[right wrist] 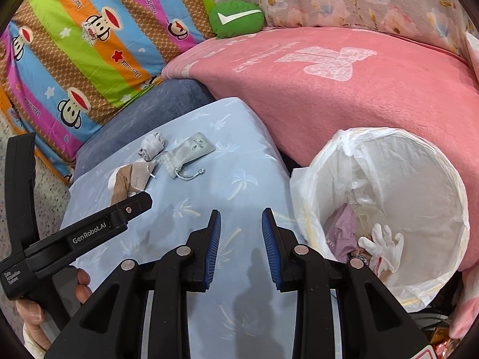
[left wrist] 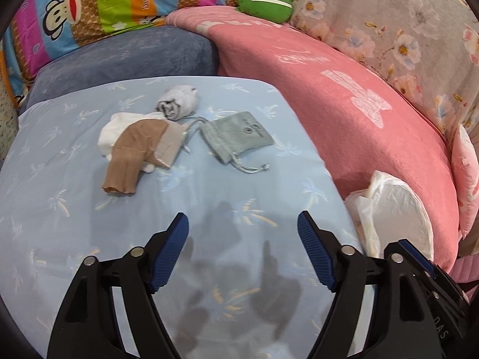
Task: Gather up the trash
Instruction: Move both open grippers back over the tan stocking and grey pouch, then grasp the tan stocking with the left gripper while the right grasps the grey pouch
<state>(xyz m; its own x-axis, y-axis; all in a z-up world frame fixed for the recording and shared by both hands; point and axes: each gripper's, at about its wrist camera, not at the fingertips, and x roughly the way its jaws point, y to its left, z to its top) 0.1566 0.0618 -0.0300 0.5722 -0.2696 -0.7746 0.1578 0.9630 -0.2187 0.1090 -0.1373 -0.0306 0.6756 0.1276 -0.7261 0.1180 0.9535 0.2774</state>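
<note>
On the pale blue palm-print pillow [left wrist: 89,209] lie a tan stocking piece [left wrist: 131,155] over a white cloth [left wrist: 109,133], a rolled grey sock [left wrist: 176,104] and a grey drawstring pouch [left wrist: 239,137]. My left gripper [left wrist: 242,227] hovers open in front of them, nothing between its blue pads. The right gripper [right wrist: 241,224] stands partly open and empty over the same pillow, just left of the white-lined bin [right wrist: 449,197]. In the bin lie a white glove [right wrist: 383,245] and a purple wrapper [right wrist: 341,230]. The pouch [right wrist: 191,152] and sock [right wrist: 151,146] also show far ahead.
A pink blanket [left wrist: 344,104] rises behind the pillow and bin. A striped cartoon quilt [right wrist: 89,45], a green cushion [right wrist: 236,18], a dark blue cushion [left wrist: 134,56] and floral fabric [left wrist: 404,30] ring the back. A hand [right wrist: 83,284] holds the left gripper's black body [right wrist: 89,236].
</note>
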